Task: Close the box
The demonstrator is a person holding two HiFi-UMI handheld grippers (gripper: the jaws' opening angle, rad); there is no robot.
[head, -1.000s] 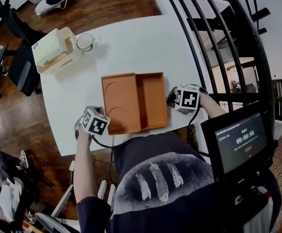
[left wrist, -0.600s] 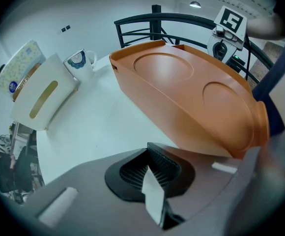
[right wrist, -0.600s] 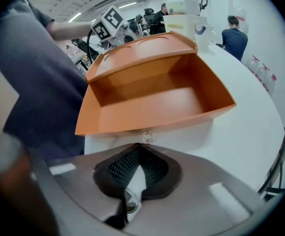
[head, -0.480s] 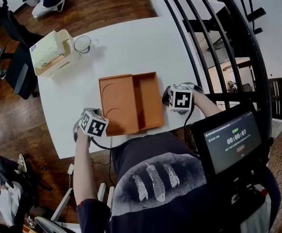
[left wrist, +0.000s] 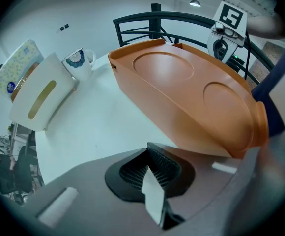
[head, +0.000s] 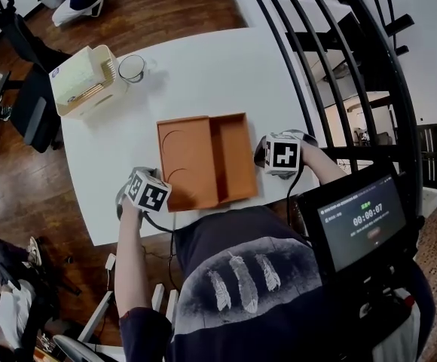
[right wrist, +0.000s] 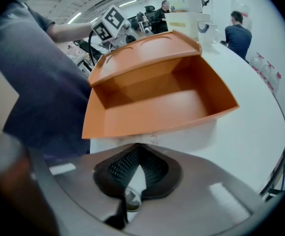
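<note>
An orange box (head: pixel 207 161) lies open on the white table (head: pixel 203 66). Its lid (head: pixel 184 161), with two round embossed shapes, is folded out to the left of the empty tray (head: pixel 237 157). My left gripper (head: pixel 149 190) is at the lid's near left corner, shut with nothing in it. In the left gripper view the lid (left wrist: pixel 191 97) slopes just ahead of the closed jaws (left wrist: pixel 150 168). My right gripper (head: pixel 279 155) is beside the tray's right wall, also shut and empty. In the right gripper view, the tray (right wrist: pixel 157 97) opens just beyond the jaws (right wrist: pixel 137 168).
A cream tissue holder (head: pixel 83 78) and a mug (head: pixel 132 66) stand at the table's far left corner. A black railing (head: pixel 331 66) runs along the right side. An office chair (head: pixel 22 74) is at the left, and a screen with a timer (head: pixel 365 221) at lower right.
Only the head camera has swayed a little. Both grippers stay shut beside the open box, which lies as before.
</note>
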